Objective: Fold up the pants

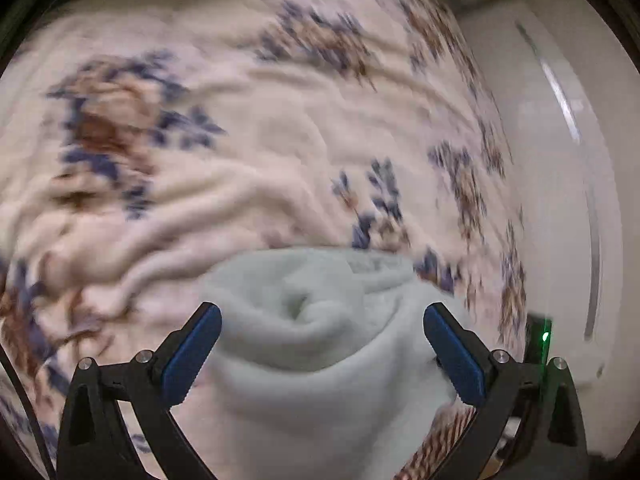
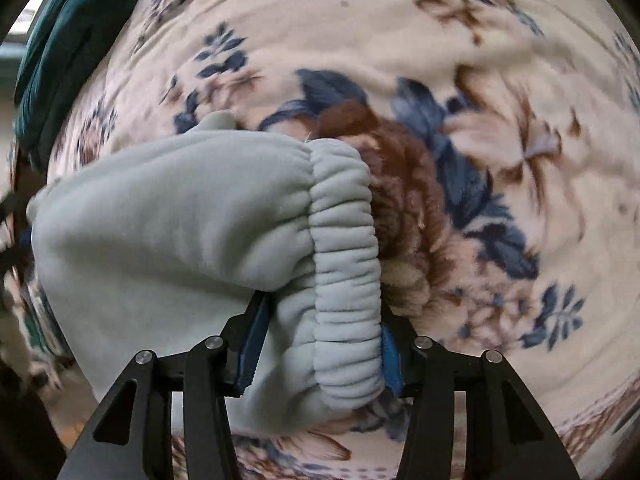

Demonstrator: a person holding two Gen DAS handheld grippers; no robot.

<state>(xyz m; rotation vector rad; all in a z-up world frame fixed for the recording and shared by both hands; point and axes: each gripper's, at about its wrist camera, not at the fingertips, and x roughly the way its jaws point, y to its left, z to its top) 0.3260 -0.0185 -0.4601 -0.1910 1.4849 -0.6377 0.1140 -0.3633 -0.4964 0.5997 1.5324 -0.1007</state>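
The pants (image 2: 180, 216) are pale grey-blue fleece with a ribbed elastic waistband (image 2: 344, 264). In the right wrist view my right gripper (image 2: 320, 344) is shut on the waistband and holds the bunched pants above a floral blanket (image 2: 500, 120). In the left wrist view my left gripper (image 1: 322, 332) is open, its blue-padded fingers (image 1: 192, 354) standing on either side of a rumpled fold of the pants (image 1: 320, 344) without pinching it. This view is blurred by motion.
The cream blanket (image 1: 240, 140) with blue and brown flowers covers the whole surface. A dark teal cloth (image 2: 68, 40) lies at the far left. A white panel or wall (image 1: 560, 160) stands past the blanket's right edge.
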